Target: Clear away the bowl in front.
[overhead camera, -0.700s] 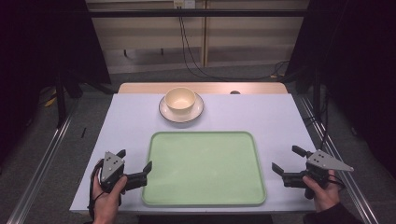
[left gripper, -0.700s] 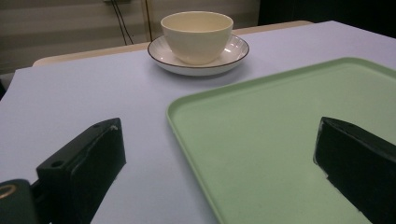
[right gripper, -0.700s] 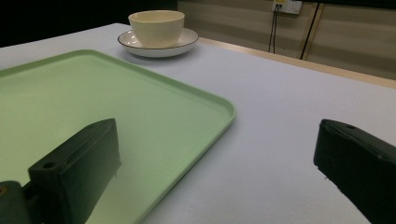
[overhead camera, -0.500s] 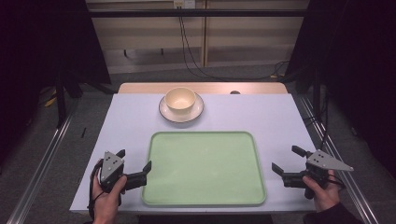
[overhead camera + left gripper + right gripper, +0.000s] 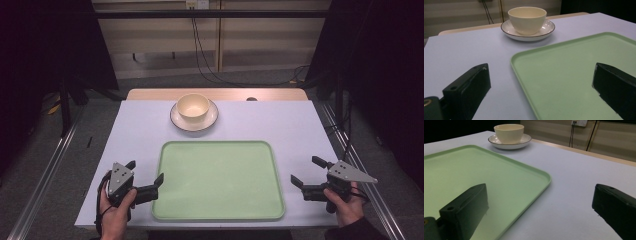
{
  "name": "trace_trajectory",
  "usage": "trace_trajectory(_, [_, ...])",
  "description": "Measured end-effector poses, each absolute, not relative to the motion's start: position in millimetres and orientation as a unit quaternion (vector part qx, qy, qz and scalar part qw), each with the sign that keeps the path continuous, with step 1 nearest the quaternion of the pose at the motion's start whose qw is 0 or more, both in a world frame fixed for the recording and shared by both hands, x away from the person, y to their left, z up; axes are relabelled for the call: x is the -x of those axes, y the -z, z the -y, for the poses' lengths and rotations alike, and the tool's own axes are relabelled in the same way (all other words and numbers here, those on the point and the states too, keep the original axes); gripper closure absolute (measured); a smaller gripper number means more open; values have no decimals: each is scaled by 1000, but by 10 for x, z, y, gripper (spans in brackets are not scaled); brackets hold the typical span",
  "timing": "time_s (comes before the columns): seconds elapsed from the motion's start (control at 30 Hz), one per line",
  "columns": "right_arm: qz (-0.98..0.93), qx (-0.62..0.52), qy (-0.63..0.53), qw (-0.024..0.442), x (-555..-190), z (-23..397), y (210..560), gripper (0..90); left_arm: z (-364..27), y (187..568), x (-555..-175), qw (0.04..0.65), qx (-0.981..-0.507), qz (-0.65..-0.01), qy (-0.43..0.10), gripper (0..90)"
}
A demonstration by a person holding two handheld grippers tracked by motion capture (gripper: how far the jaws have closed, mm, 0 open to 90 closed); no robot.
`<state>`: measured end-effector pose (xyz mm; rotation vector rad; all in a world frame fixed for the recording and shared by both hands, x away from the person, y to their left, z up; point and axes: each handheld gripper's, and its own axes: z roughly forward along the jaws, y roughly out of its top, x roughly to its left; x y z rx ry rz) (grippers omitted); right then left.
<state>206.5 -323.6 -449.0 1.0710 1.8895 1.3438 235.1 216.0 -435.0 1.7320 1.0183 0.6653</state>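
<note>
Nothing moved; both grippers' jaws spread, empty; lavender table (image 5: 300,130) bears green tray (image 5: 220,147); dark room.

Black grippers (image 5: 145,180) with blocky jaws, grey triangular plates, black cables; dark sleeve.

One green tray (image 5: 218,180), one cream bowl (image 5: 193,106), one white saucer (image 5: 176,117) under it, one pale surface (image 5: 280,125), two hand-held grippers, left (image 5: 146,181) and right (image 5: 307,172), each with two black fingers, two hands
</note>
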Motion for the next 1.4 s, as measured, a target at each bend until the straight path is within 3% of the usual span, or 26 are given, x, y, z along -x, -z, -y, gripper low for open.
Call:
trace_trajectory(0.73, [-709, -399, -505, 288, -2065, 3232, 4493, 2, -2005, 4329, -2543, 505, -718, -414, -240, 30])
trace_trajectory(1.4, [-700, -396, -517, 293, -2053, 3246, 4476, 4, -1921, 4215, -2851, 512, -718, -395, -258, 40])
